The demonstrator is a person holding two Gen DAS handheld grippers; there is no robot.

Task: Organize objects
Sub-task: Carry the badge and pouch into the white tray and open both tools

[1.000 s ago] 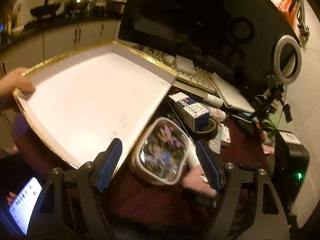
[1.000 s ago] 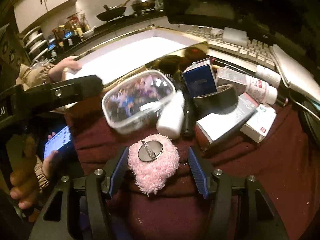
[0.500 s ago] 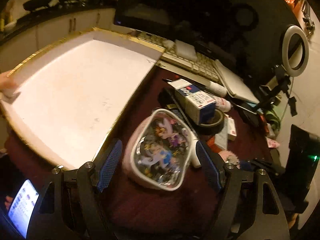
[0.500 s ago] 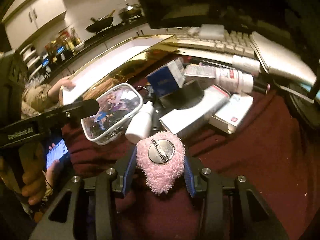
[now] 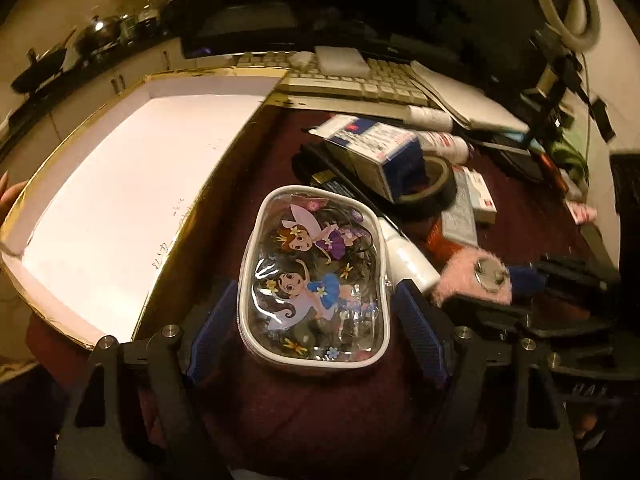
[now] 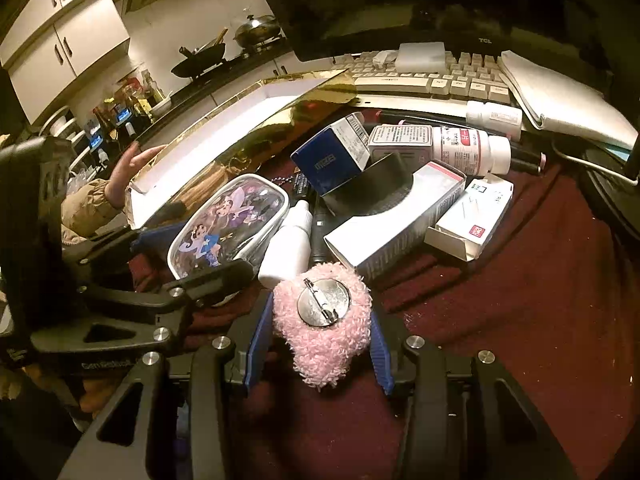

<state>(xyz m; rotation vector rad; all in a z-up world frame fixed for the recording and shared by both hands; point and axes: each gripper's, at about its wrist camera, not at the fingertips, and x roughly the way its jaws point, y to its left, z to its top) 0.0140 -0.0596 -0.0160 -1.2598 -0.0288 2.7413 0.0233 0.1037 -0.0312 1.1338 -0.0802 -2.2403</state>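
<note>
Right wrist: right claw (image 6: 318, 336) pinching pink fluffy brooch (image 6: 322, 326), left claw (image 5: 314, 320) spread around fairy pouch (image 5: 314, 276).

Clear plastic zip pouch printed with cartoon fairies (image 5: 316, 276) lies on the maroon-clothed bench (image 6: 540, 300), between the left tongs' (image 5: 316, 320) fingers. Flat white gold-edged cardboard box (image 5: 120, 200) sits to its left; white squeeze bottle (image 5: 408, 260) touches its right side. Fluffy pink brooch with round metal pin back (image 6: 324, 320) sits right of the bottle, between the right tongs' (image 6: 318, 344) fingers; beige computer keyboard (image 5: 360, 80) lies behind.
</note>
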